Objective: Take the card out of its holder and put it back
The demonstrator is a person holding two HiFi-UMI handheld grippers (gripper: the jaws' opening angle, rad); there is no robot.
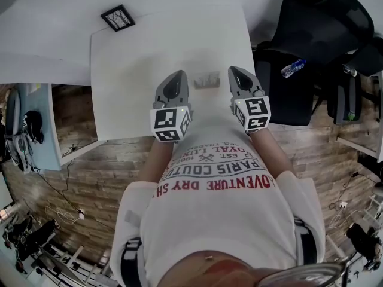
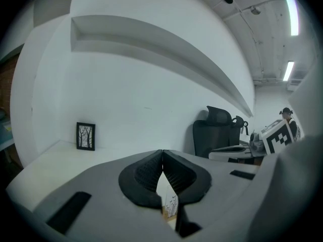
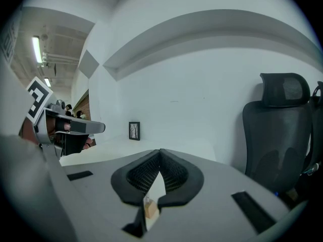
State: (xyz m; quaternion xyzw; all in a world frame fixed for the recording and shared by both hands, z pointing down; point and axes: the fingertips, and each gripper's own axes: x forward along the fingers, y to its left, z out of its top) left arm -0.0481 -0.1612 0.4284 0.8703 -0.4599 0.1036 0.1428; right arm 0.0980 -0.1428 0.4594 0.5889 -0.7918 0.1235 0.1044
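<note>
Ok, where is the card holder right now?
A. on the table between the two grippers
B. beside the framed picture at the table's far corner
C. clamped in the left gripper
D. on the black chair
A: the head view shows the card holder standing on the white table between the left gripper and the right gripper, both shut and holding nothing.

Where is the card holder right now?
Head view: the small wooden card holder stands on the white table, between the left claw and right claw.
</note>
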